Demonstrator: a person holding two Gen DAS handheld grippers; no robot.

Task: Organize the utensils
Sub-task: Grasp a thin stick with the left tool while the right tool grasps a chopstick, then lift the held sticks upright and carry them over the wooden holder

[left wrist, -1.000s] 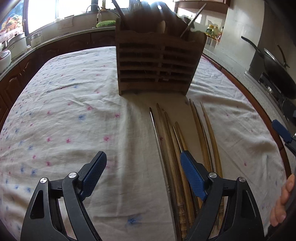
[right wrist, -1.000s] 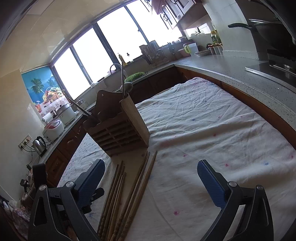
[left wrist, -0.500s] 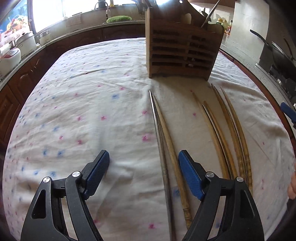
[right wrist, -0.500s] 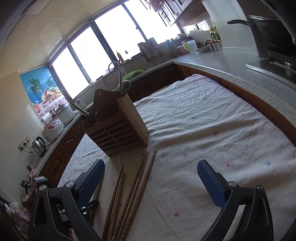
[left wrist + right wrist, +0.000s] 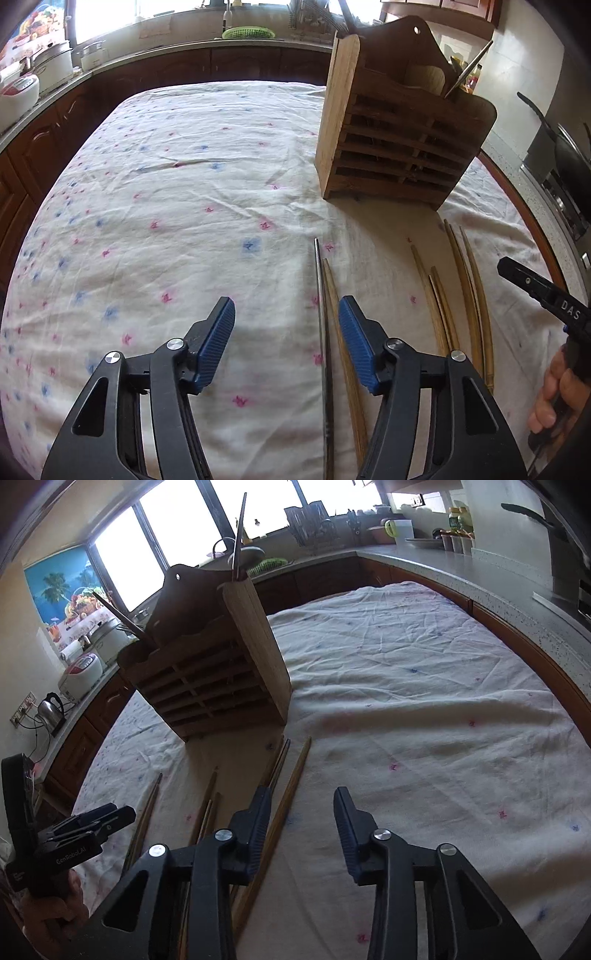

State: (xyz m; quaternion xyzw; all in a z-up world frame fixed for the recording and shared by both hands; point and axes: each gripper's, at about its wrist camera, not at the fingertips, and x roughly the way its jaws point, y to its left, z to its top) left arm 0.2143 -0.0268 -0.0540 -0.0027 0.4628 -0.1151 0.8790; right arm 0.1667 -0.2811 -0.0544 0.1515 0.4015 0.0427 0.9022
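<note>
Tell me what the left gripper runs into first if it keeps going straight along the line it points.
Probably the metal chopstick and the wooden chopstick beside it, lying on the tablecloth between the closing jaws of the left gripper, nearer its right finger. Beyond them lies bare cloth. Depth is unclear.

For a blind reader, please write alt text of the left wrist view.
The left gripper, jaws closing, straddles a metal chopstick and a wooden chopstick lying on a floral cloth, untouched. A wooden utensil holder stands beyond.

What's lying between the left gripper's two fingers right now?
In the left wrist view, the left gripper is closing around a thin metal chopstick and a wooden chopstick beside it, both flat on the tablecloth, neither pinched yet.
</note>
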